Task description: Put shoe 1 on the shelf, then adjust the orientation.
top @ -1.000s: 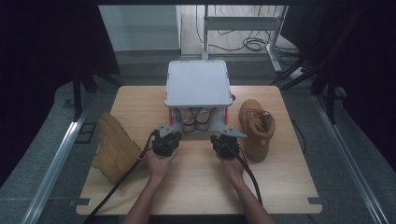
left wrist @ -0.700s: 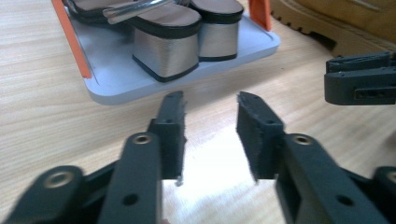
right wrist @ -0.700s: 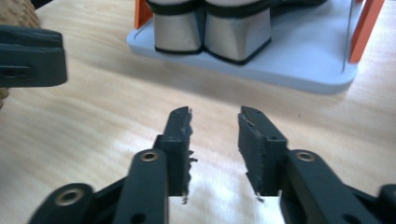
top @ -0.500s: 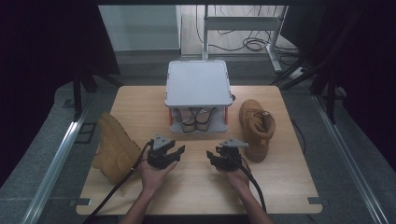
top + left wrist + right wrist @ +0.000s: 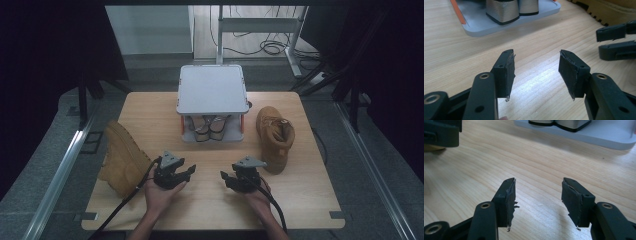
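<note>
Shoes [image 5: 209, 128], a grey pair with dark soles, sit on the lower level of the grey rack [image 5: 212, 90], ahead of both sets of my fingers and between them. No brand, label or writing can be read on the pair, the rack or the boots. The rack's flat top covers most of the pair in the high view, and the left gripper view shows just the heels [image 5: 511, 10] at its upper edge, cut off.

My left gripper [image 5: 181, 174] hovers over bare table [image 5: 150, 107] with its fingers [image 5: 505, 71] released; the jaws have just been opening and nothing lies between them. My right gripper [image 5: 231, 179] is the same: fingers [image 5: 574, 200] spread, just been opening, only wood grain in the gap. Torn tape hangs ragged from the pad edges.

Outward, one tan boot [image 5: 122, 160] lies just left of my left fingers, partly over the table's edge, its top turned away. Another tan boot [image 5: 275, 137] stands beyond and to the right of my right fingers. The room around the table is too dark to make out.
</note>
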The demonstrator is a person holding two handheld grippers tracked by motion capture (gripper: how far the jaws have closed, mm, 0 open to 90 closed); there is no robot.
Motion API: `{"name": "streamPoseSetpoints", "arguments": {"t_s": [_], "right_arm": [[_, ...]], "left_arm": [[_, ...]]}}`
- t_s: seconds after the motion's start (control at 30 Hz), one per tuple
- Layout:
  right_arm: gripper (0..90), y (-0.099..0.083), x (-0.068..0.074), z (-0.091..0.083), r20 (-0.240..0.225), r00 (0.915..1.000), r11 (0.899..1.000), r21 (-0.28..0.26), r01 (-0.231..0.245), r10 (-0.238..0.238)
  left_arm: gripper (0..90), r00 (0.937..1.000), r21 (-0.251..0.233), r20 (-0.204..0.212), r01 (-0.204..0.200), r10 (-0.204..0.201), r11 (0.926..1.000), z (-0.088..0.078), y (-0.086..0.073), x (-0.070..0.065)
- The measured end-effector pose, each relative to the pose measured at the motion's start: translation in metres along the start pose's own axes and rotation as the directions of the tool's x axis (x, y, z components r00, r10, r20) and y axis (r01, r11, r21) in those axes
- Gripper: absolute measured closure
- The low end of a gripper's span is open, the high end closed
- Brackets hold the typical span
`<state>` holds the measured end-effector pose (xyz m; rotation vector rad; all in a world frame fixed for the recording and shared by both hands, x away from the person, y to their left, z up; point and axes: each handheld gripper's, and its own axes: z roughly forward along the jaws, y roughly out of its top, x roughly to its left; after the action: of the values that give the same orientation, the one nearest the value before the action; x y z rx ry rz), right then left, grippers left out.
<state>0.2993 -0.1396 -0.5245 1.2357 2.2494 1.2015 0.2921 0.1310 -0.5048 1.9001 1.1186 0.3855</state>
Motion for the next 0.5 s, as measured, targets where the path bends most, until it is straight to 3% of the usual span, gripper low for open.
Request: {"name": "streamPoseSetpoints", "arguments": {"t_s": [0.13, 0.27, 0.37, 0.5], "right_arm": [[44.4, 0.0, 0.002, -0.001, -0.003, 0.9999, 1.0, -0.004, 0.017, -0.017], [44.4, 0.001, 0.001, -0.004, 0.008, 0.9998, 1.0, -0.011, 0.019, -0.019], [44.4, 0.001, -0.001, -0.004, 0.011, 0.9999, 1.0, -0.013, 0.005, -0.005], [44.4, 0.004, -0.002, -0.005, 0.027, 0.9996, 1.0, -0.021, 0.002, -0.001]], "left_arm": [[45.8, 0.9993, -0.009, 0.035, 0.016, -0.015, 0.9998, -0.007, 0.003, -0.001], [43.7, 0.9989, -0.026, 0.045, 0.013, -0.012, 0.9996, -0.019, 0.009, -0.002], [43.4, 0.9996, -0.042, 0.029, -0.001, 0.002, 0.9991, -0.03, 0.016, 0.003], [43.9, 0.9996, -0.104, -0.024, -0.017, 0.014, 0.9944, -0.056, 0.026, 0.015]]}}
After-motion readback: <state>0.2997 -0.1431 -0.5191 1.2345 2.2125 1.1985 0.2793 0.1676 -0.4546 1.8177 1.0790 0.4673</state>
